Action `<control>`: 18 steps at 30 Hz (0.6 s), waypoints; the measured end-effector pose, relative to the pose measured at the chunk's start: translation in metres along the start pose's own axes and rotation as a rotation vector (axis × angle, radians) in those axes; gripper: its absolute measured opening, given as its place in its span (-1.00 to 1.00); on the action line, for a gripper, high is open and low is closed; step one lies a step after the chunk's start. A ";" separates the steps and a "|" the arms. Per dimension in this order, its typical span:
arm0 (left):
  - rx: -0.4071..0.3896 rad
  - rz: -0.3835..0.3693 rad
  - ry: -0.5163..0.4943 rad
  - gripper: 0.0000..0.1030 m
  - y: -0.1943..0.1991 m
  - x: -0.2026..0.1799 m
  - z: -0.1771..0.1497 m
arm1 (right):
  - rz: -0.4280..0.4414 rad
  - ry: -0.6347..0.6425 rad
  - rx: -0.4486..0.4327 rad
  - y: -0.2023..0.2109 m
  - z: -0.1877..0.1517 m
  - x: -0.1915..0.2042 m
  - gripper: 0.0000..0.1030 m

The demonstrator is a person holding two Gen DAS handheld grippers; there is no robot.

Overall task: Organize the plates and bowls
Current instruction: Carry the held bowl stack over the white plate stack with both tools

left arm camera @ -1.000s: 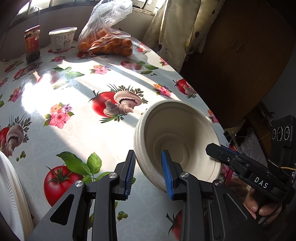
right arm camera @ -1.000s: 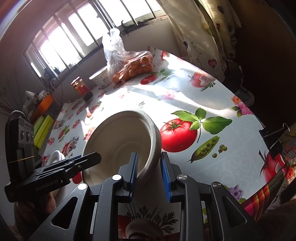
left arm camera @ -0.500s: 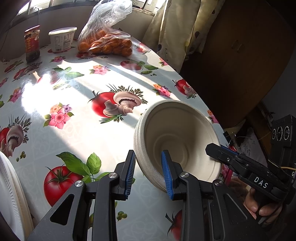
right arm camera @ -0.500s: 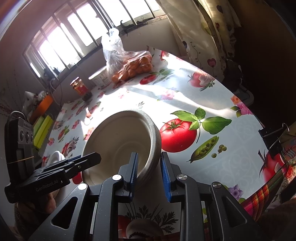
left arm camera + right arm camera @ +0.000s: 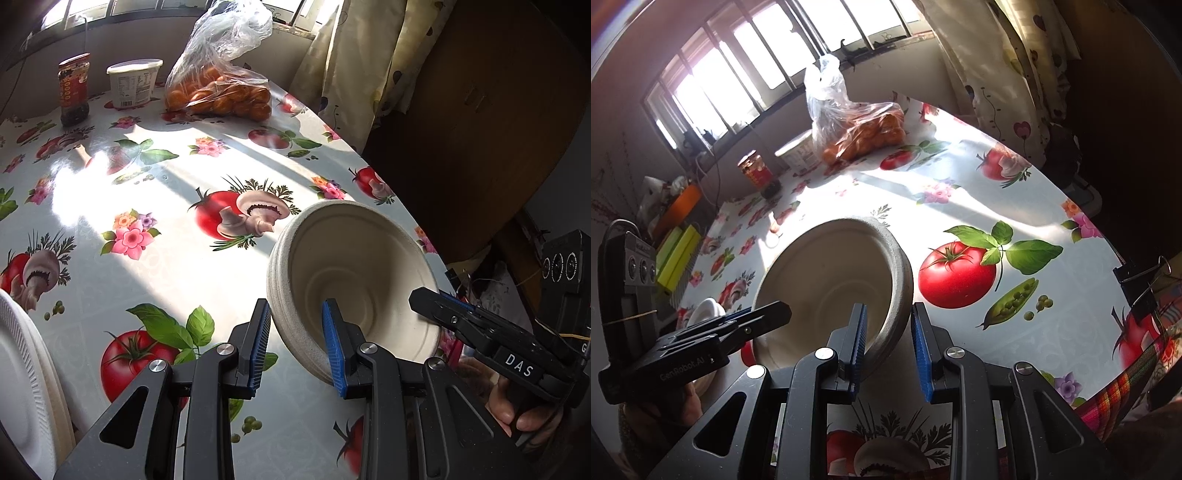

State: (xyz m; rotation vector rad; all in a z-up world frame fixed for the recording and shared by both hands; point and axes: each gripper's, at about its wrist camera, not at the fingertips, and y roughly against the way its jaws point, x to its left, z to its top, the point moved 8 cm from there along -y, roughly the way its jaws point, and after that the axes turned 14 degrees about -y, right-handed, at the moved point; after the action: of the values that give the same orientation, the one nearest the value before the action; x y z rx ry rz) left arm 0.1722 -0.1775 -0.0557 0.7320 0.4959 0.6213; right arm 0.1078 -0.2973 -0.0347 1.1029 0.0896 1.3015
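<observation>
A stack of beige paper bowls (image 5: 354,266) hangs tilted over the flowered tablecloth, carried from both sides. My left gripper (image 5: 295,308) is shut on the near rim, one blue pad outside the wall and one inside. My right gripper (image 5: 888,306) is shut on the opposite rim (image 5: 899,280) the same way. Each gripper shows in the other's view: the right gripper (image 5: 424,301) at the bowl's right edge, the left gripper (image 5: 774,310) at the bowl's left edge. White foam plates (image 5: 22,387) lie at the table's left edge, also visible as plates (image 5: 705,310) in the right wrist view.
At the back of the table (image 5: 155,266) stand a bag of oranges (image 5: 221,92), a white tub (image 5: 135,83) and a dark jar (image 5: 74,88). A curtain (image 5: 354,66) and dark wooden furniture (image 5: 480,129) lie beyond the right edge. A binder clip (image 5: 1137,288) pins the cloth.
</observation>
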 end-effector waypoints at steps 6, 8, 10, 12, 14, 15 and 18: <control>-0.016 0.016 0.015 -0.41 0.010 0.007 -0.001 | 0.010 0.022 0.007 -0.001 -0.001 0.013 -0.53; -0.020 0.022 0.021 -0.41 0.013 0.009 -0.001 | 0.015 0.029 0.009 -0.001 -0.002 0.017 -0.53; -0.026 0.031 0.025 -0.41 0.017 0.012 -0.001 | 0.020 0.036 0.012 -0.002 -0.002 0.021 -0.53; -0.030 0.038 0.031 -0.41 0.020 0.015 -0.002 | 0.027 0.043 0.016 -0.003 -0.003 0.025 -0.53; -0.034 0.047 0.038 -0.41 0.024 0.018 -0.004 | 0.034 0.051 0.020 -0.004 -0.004 0.030 -0.53; -0.037 0.052 0.043 -0.41 0.026 0.020 -0.004 | 0.037 0.058 0.022 -0.005 -0.004 0.033 -0.53; -0.044 0.066 0.055 -0.41 0.032 0.026 -0.007 | 0.047 0.073 0.030 -0.007 -0.006 0.041 -0.53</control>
State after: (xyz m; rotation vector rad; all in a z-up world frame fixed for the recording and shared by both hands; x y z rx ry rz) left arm 0.1756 -0.1389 -0.0417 0.6929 0.5088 0.7138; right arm 0.1233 -0.2607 -0.0218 1.0887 0.1388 1.3866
